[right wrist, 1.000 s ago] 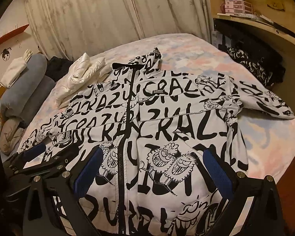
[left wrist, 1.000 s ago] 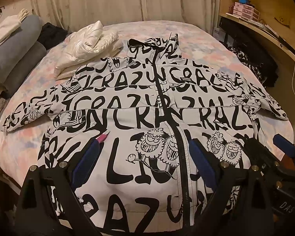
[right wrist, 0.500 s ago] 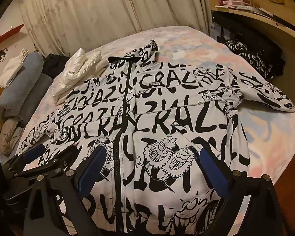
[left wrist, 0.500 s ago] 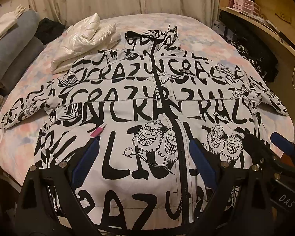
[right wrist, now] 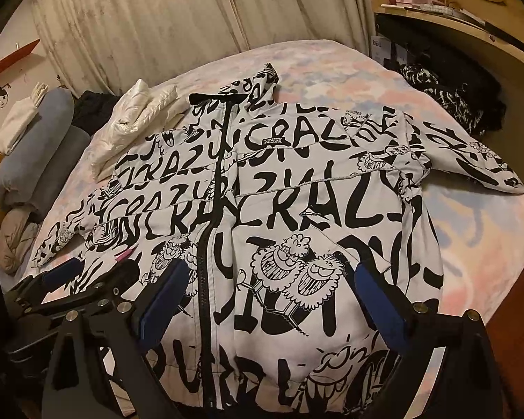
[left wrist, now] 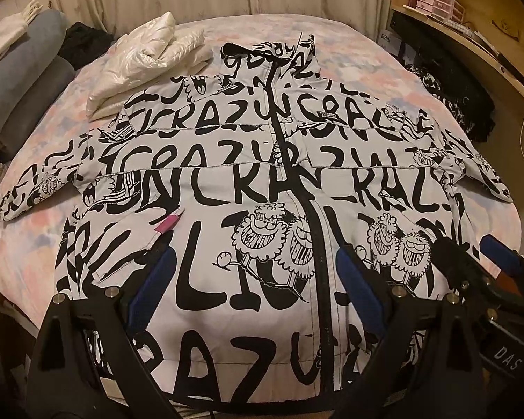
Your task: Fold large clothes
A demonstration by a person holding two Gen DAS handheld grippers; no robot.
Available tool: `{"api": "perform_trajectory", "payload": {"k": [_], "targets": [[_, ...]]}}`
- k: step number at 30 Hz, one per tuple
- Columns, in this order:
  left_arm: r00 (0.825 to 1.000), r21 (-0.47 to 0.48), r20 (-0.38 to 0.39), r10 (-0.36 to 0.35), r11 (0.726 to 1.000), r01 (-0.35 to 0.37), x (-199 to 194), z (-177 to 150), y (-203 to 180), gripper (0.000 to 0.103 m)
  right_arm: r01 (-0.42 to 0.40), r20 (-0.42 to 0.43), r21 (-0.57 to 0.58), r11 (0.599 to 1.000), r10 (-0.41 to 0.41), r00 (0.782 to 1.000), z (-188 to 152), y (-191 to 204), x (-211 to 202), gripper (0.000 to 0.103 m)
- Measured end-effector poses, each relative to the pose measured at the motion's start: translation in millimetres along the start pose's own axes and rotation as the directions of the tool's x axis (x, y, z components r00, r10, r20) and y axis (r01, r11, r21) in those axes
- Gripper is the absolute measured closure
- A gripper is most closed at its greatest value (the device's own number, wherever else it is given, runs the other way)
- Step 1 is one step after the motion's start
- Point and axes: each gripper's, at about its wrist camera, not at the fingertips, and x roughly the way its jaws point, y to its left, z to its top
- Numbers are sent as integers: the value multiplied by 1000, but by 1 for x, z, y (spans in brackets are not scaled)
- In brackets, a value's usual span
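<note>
Left wrist view: a printed jacket (left wrist: 248, 188) is seen spread flat, front up and zipped, across a bed (left wrist: 45, 244), with both sleeves stretched out to the sides and the collar pointing toward the curtain. No fold is visible in it, so the task is judged to be at its very start: both sleeves, the sides and the final doubling are all left to do. The left tongs (left wrist: 255, 279) are held wide above the lower front, to the left of the zip, and nothing is gripped between the blue pads (left wrist: 150, 286). The right tongs (right wrist: 272, 300) are likewise spread wide over the lower front to the right of the zip, empty. A folded white garment (left wrist: 150, 56) lies on the bed beside the jacket's left shoulder, which suggests 1 item is already done. A dark patterned garment (right wrist: 436, 97) lies at the bed's far right edge.
</note>
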Motion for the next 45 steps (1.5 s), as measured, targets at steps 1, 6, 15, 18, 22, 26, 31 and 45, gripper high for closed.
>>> {"api": "perform_trajectory", "payload": {"k": [1, 6, 15, 18, 22, 26, 31, 45], "targets": [[1000, 0, 0, -1, 1000, 1, 0, 0, 0, 11, -3, -1, 1, 1000, 3, 1000, -1, 0, -1, 6], [1000, 5, -6, -2, 1000, 2, 1, -1, -3, 11, -9, -3, 5, 1000, 9, 1000, -1, 0, -1, 6], [1000, 33, -15, -16, 999, 16, 2, 4, -15, 11, -25, 4, 19, 1000, 25, 1000, -2, -8, -2, 6], [999, 31, -15, -41, 999, 42, -1, 9, -18, 11, -18, 18, 2, 1000, 18, 1000, 1, -12, -8, 6], [997, 21, -10, -77, 997, 77, -8, 20, -23, 11, -21, 53, -39, 999, 23, 998, 10, -15, -22, 6], [996, 70, 57, -70, 995, 66, -25, 33, -38, 11, 25, 98, -78, 997, -17, 995, 29, -21, -40, 6], [982, 120, 164, -98, 990, 79, -53, 63, -63, 11, 129, 182, -78, 989, -113, 977, 66, -39, -72, 6], [928, 180, 300, -220, 969, 171, -67, 156, -130, 11, 239, 285, 43, 970, -241, 928, 165, -166, -116, 5]]}}
